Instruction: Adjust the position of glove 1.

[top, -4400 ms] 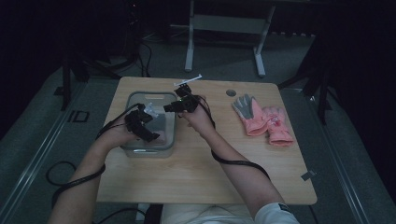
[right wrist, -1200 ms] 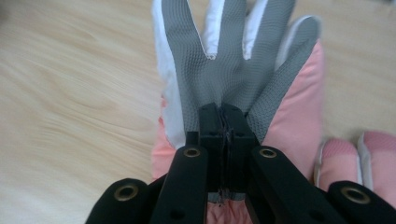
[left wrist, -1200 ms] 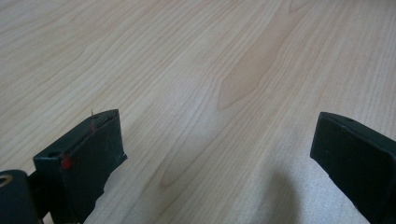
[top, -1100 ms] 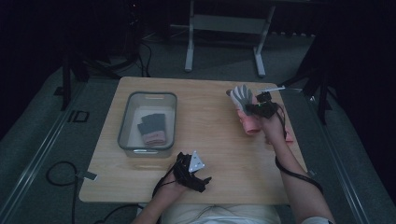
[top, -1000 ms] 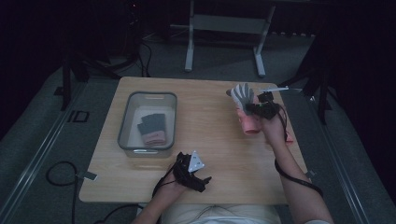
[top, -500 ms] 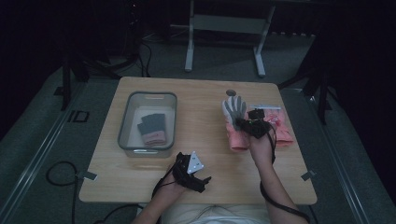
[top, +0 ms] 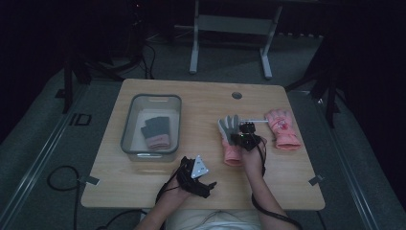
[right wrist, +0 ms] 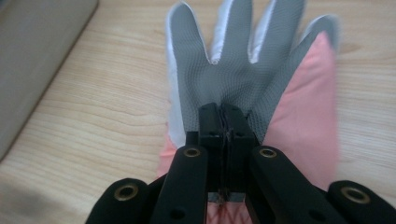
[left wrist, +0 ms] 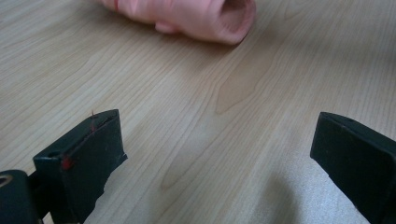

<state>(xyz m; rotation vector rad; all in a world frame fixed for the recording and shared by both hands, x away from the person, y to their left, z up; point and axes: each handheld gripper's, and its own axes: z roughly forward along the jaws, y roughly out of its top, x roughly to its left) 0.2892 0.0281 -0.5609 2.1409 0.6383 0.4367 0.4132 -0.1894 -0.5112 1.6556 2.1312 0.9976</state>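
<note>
A pink glove with a grey mesh palm (top: 231, 138) lies palm up at the middle right of the wooden table (top: 201, 103). My right gripper (top: 245, 137) is shut on its palm; in the right gripper view the jaws (right wrist: 224, 125) pinch the grey fabric of that glove (right wrist: 243, 60). A second pink glove (top: 283, 128) lies further right. My left gripper (top: 207, 184) rests near the front edge, open with nothing between its jaws (left wrist: 215, 158); the held glove's pink cuff (left wrist: 201, 16) lies ahead of it.
A clear plastic bin (top: 155, 97) stands at the table's left, with a dark and pink pair of gloves (top: 155, 132) inside; its wall (right wrist: 32, 56) is to the left of the held glove. A cable hole (top: 236, 95) is at the back.
My right gripper has carried the grey-palmed glove from the table's right side leftward toward the middle and down onto the table. The left gripper has stayed put.
</note>
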